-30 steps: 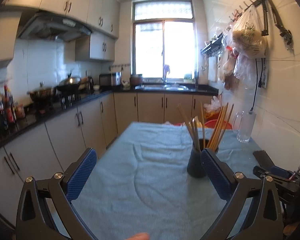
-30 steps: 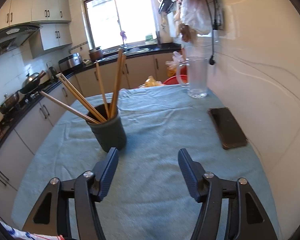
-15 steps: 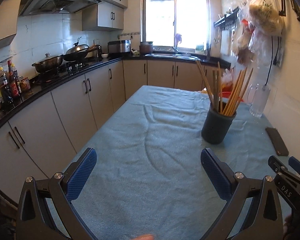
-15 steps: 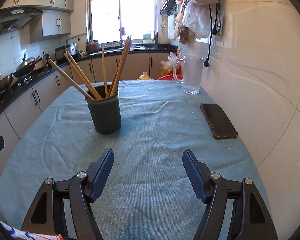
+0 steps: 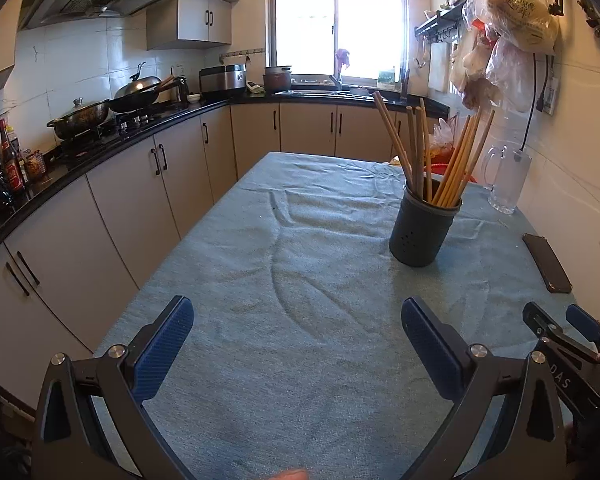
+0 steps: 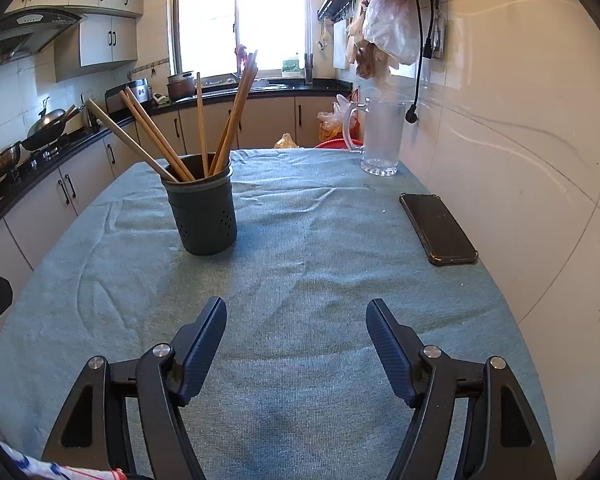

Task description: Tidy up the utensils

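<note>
The dark utensil holder (image 6: 204, 210) stands upright on the tabletop (image 6: 300, 280), which a blue-green cloth covers. It stands ahead of both tools and well apart from them. Several wooden chopsticks (image 6: 204, 124) stand in it and lean out in different directions.

The left tool (image 5: 296, 344) has its jaws wide apart and holds nothing. The right tool (image 6: 296, 344) also has its jaws wide apart, and nothing is between them.

I judge that the chopsticks are light, stiff and smooth, so one can slip or turn between the pads. It is better to take one near the upper end, where it stands free from the others. The holder looks like light plastic and may tip if a stick is pulled sideways. A phone (image 6: 440, 228) and a glass mug (image 6: 380, 140) stand near the wall.
</note>
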`<action>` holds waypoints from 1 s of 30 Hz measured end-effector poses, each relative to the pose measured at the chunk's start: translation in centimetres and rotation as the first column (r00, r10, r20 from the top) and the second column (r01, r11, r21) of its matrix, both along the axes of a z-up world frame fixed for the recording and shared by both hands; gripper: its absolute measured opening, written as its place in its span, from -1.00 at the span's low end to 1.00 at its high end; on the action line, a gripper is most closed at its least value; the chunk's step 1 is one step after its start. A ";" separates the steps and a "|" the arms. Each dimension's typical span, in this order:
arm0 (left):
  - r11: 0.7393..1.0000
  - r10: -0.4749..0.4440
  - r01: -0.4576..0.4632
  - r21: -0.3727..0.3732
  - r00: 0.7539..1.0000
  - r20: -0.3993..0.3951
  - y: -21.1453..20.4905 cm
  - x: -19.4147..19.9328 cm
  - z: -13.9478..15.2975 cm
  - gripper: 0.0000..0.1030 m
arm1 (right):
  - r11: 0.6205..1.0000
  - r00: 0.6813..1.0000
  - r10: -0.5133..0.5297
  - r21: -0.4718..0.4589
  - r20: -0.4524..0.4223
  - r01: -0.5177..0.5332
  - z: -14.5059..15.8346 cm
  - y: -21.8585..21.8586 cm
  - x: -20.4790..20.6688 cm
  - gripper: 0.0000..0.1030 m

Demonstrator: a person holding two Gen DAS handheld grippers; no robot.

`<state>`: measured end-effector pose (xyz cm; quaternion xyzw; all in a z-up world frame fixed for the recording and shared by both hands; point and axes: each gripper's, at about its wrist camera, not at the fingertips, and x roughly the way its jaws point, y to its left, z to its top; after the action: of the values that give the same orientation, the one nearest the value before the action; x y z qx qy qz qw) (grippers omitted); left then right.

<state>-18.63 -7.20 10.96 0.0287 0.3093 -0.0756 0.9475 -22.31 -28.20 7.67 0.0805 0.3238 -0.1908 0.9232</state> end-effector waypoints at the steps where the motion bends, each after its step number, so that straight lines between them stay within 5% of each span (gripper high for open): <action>1: 1.000 0.000 0.000 0.001 1.000 -0.001 0.0 0.0 0.0 1.00 | 1.000 1.000 0.000 0.001 -0.003 0.000 -0.1 0.0 0.0 0.48; 30: 0.999 -0.037 0.037 0.012 0.999 -0.001 -0.7 -0.1 -0.2 1.00 | 1.000 1.000 0.016 -0.005 0.001 -0.016 -0.3 0.5 0.2 0.50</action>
<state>-18.77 -7.88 10.80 0.0399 0.3094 -0.0914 0.9457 -22.13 -27.69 7.39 0.0757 0.3232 -0.1844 0.9251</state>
